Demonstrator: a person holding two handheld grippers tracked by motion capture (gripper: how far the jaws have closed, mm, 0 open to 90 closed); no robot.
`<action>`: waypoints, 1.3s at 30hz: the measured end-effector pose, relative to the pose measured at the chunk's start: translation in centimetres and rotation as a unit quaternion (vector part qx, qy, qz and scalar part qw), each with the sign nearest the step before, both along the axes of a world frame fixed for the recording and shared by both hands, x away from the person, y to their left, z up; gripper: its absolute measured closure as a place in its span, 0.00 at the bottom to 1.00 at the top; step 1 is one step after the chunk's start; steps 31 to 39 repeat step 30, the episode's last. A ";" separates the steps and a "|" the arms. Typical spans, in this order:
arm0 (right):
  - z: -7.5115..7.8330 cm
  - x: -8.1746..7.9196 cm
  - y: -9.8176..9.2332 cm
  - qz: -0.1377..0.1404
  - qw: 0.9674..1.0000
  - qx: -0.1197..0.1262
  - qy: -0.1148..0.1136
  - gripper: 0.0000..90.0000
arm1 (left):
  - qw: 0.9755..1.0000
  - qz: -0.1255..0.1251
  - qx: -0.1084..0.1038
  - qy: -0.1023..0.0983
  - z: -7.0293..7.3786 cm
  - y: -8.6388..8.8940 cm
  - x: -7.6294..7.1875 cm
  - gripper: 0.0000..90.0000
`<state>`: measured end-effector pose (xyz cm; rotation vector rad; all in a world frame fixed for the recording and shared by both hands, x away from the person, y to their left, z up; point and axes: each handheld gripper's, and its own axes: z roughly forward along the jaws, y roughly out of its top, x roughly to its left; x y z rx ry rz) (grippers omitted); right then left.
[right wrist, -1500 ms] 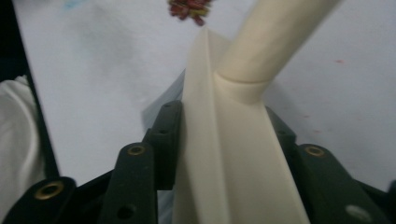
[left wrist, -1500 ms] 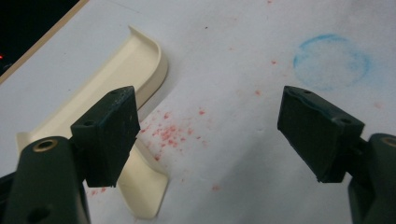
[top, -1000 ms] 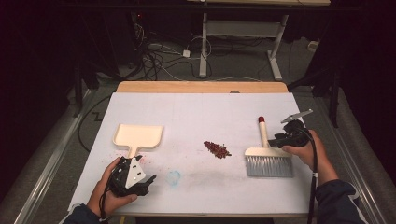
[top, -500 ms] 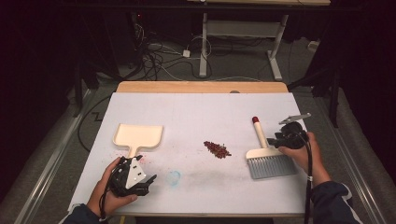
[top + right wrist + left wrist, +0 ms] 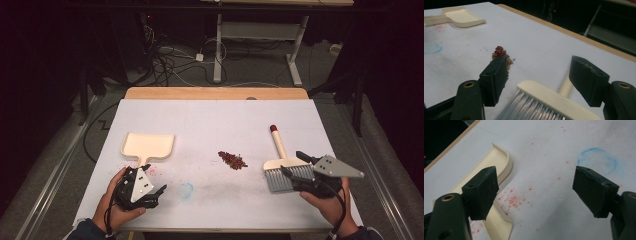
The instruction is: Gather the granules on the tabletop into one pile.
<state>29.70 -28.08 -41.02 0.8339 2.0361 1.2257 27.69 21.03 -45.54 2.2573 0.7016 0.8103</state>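
Note:
A cream hand brush [image 5: 281, 170] with grey bristles and a red-tipped handle lies flat on the white table cover, right of a small pile of red beans [image 5: 232, 160]. My right gripper [image 5: 293, 164] hovers at the brush's bristle end; its jaws have just been opening. In the right gripper view they stand wide apart over the brush head [image 5: 549, 98] without pressing on it, with the beans [image 5: 501, 53] beyond. A cream dustpan [image 5: 148, 146] lies at the left. Just in front of its handle, my left gripper [image 5: 159, 190] rests open and holds nothing, the dustpan handle [image 5: 499, 165] beside its jaw.
A faint blue ring [image 5: 186, 190] and red smudges [image 5: 514, 198] mark the table cover [image 5: 210, 120] near the left gripper. A wooden table edge [image 5: 215, 93] runs along the back. Beyond it are cables and a desk frame [image 5: 255, 55] on the dark floor.
The right gripper let go of the brush handle, opened, and drew back toward the table's near edge to the bristle end. The brush shifted slightly left. The left gripper stayed put.

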 end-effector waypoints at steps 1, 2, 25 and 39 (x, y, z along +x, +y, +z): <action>-0.2 -0.4 0.2 -0.005 1.000 -0.005 -0.006 0.32 | 1.000 -0.001 -0.001 -0.002 0.0 0.0 0.0 0.22; -0.5 -0.8 0.4 -0.008 1.000 -0.012 -0.013 0.30 | 1.000 -0.001 -0.003 -0.004 0.1 0.0 0.0 0.22; -1.9 -1.4 1.3 -0.015 0.999 -0.039 -0.025 0.22 | 1.000 0.001 0.000 -0.003 0.0 -0.1 0.0 0.20; -1.9 -1.3 1.2 -0.018 0.999 -0.036 -0.023 0.22 | 1.000 0.003 -0.003 -0.002 0.0 -0.2 0.3 0.20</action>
